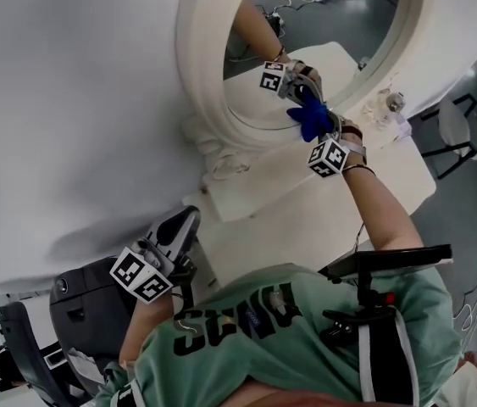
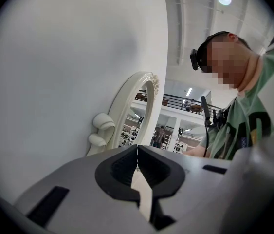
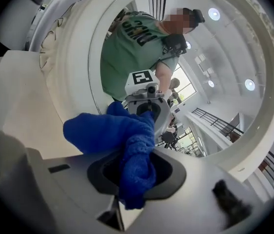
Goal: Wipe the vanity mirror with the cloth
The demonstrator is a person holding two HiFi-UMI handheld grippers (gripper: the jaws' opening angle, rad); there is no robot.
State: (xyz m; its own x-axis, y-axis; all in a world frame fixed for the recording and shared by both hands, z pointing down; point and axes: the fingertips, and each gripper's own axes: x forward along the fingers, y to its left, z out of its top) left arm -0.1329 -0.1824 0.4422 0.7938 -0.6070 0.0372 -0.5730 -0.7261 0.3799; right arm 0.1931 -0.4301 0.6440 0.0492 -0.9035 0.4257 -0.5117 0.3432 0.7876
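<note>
At the cream oval vanity mirror (image 1: 200,66), our right hand-held gripper (image 3: 132,179) pinches the soft, limp blue cloth (image 3: 127,135) mid-bunch; our left hand-held gripper (image 2: 137,165) is pressed together, empty.

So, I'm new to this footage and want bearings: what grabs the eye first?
The bright blue cloth, clamped in the right gripper, presses against the glass of the white oval mirror near its lower rim. The left gripper hangs shut and empty, low and well away from the mirror.

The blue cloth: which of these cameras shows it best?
The right gripper view: the blue cloth fills the centre, clamped in the right gripper and pressed to the mirror. The head view shows only a small blue bunch at the mirror. The left gripper view misses it.
</note>
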